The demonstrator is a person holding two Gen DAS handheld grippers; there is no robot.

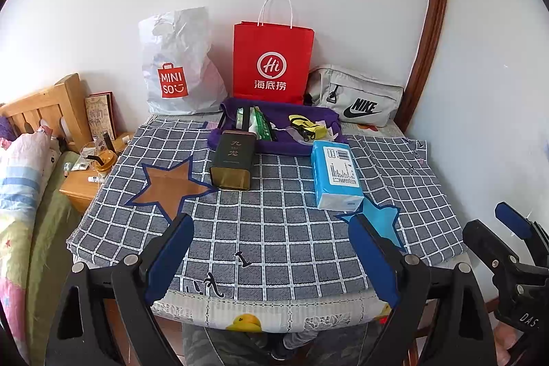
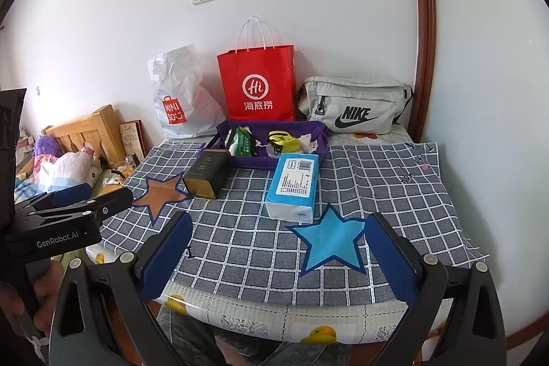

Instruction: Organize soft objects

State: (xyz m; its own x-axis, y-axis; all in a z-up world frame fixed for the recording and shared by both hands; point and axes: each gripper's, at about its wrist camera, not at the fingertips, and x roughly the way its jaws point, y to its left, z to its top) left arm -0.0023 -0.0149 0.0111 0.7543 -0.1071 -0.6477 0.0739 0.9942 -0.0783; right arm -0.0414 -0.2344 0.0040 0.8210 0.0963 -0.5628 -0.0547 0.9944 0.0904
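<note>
The counter under its checked cloth carried everything, and both grippers hung wide and empty at its near edge. The soft tissue pack looked the likely first pick — best taken across its narrow width and squeezed gently, I judged. It lay at about one o'clock from the left gripper, well apart, and at eleven o'clock from the right gripper, near the dark tin.
</note>
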